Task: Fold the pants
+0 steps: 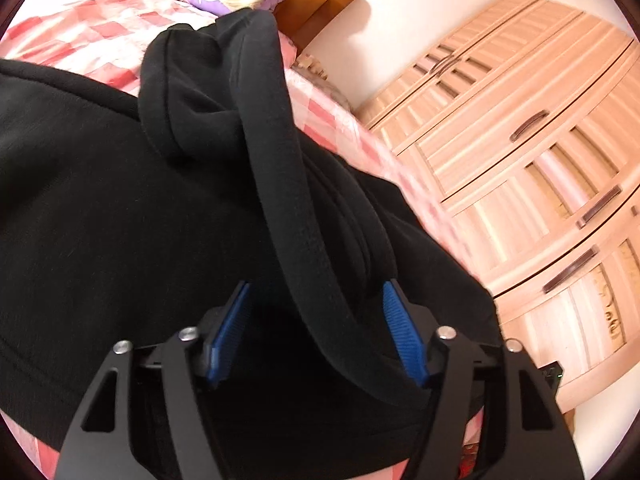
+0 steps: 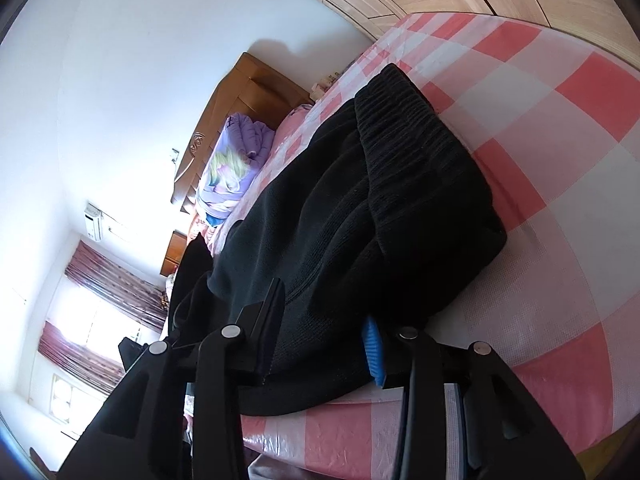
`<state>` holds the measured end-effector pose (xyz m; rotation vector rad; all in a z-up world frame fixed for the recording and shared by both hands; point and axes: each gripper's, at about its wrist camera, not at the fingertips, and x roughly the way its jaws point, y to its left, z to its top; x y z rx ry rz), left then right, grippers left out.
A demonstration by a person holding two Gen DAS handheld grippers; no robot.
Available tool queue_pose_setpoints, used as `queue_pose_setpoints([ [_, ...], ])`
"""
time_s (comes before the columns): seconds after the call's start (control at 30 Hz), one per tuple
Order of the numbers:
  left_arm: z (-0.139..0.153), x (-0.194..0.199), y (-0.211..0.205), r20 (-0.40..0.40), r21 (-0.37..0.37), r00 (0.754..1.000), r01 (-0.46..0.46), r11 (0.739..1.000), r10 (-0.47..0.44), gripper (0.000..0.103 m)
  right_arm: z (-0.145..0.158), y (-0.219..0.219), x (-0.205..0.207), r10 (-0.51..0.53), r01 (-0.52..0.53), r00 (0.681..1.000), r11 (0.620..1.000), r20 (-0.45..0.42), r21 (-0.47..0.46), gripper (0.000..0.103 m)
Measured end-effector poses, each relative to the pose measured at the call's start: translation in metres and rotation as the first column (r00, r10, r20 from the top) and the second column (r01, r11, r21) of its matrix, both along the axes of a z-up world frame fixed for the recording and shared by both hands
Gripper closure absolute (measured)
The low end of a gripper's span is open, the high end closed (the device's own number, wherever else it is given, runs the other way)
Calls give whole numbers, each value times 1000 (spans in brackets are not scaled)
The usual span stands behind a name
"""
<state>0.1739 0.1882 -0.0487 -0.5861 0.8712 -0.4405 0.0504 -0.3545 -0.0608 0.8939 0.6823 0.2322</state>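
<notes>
Between our left gripper point(image 1: 316, 332) fingers, spread wide, a thick fold of the black pants point(image 1: 120, 220) runs through without being pinched; the pants lie on the pink checked bed point(image 1: 80, 28). From the right wrist, our right gripper point(image 2: 324, 332) is also spread, straddling the pants' edge near the ribbed waistband point(image 2: 404, 136).

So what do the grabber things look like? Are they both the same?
Yes, they match. The left gripper is matte black with angular cut-out holes in its frame and round silver bolts at the joints. Its fingers carry bright blue ribbed pads. The right gripper has the same black frame and silver bolts; only one blue pad shows there. No cables, markings or sleeves are visible.
</notes>
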Motion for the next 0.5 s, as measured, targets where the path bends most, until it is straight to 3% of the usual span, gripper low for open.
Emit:
queue_pose_setpoints([
  [0.03, -2, -1, 1, 1, -2, 1000, 15, 1000, -15, 75, 0, 0, 0, -4, 4, 1000, 1000, 2, 5, 67],
  [0.13, 9, -3, -6, 35, 35, 999, 19, 999, -20, 93, 1, 4, -1, -18, 18, 1000, 1000, -1, -20, 73],
  [0.17, 16, -8, -7, 62, 55, 998, 6, 998, -10, 94, 2, 6, -2, -26, 26, 1000, 999, -10, -44, 77],
  [0.2, 28, -17, -8, 107, 69, 994, -8, 998, 1, 94, 5, 7, -2, -45, 42, 999, 995, -29, -94, 89],
  [0.33, 77, -61, -14, 264, 128, 964, -10, 992, -24, 94, 24, 12, -10, -32, 35, 999, 990, 26, -137, 91],
  [0.43, 76, -82, -7, 258, 171, 966, -25, 985, -20, 94, 28, 13, -13, 1, 2, 1000, 986, 20, -167, 92],
  [0.5, 49, -85, 0, 181, 190, 983, -9, 982, -26, 94, 15, 12, -13, 4, -10, 999, 984, -36, -175, 92],
])
